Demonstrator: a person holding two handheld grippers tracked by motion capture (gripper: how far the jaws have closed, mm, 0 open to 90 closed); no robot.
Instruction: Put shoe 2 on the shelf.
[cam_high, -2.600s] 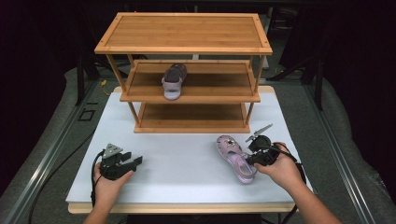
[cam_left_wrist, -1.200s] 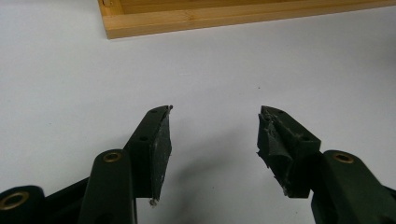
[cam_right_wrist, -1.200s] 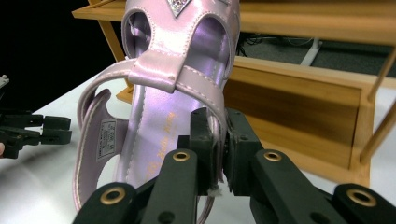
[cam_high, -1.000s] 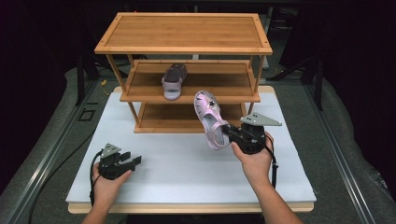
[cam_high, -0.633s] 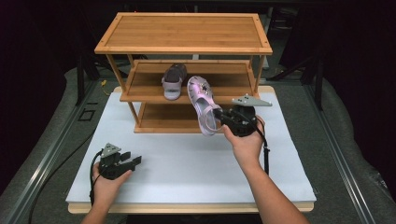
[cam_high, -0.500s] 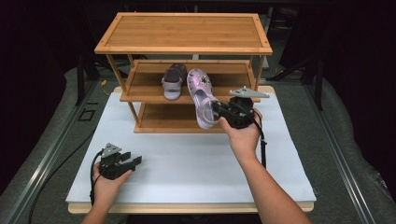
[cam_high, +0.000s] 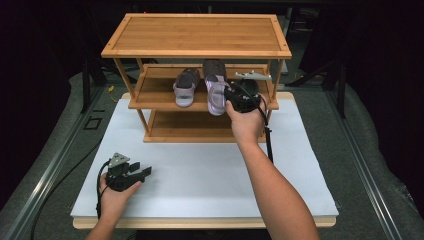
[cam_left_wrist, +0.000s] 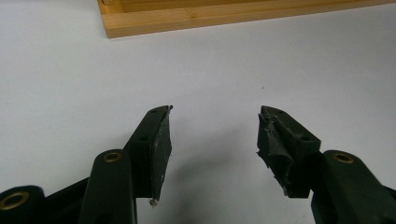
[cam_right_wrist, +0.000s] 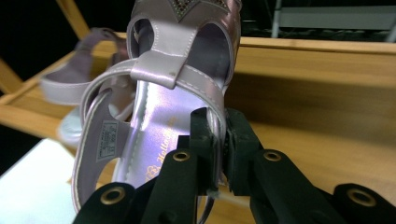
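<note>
The sandal (cam_high: 215, 92) hangs from the right gripper (cam_high: 231, 95) at the middle shelf (cam_high: 160, 102) of the wooden rack (cam_high: 197, 35), with its toe pointing away from the gripper into the rack. In the right gripper view the jaws are pinched almost together on the sandal's heel strap (cam_right_wrist: 212, 112); the thin band runs down between the two pads, and the insole and the toe straps stretch out beyond the fingertips. The sole sits right at the shelf board, though I can't tell whether it rests there yet. Just off to the gripper's left, a second sandal (cam_high: 185, 87) lies on the same shelf, close beside the held one and lined up with it. The person's right hand (cam_high: 246, 120) is wrapped around the gripper body, the arm stretched forward over the white mat (cam_high: 210, 175).

The left gripper (cam_high: 140, 173) is low on the mat, well apart from the rack. Its jaws are spread wide with nothing between them, just bare mat ahead, and the rack's bottom edge (cam_left_wrist: 224, 18) farther on.
</note>
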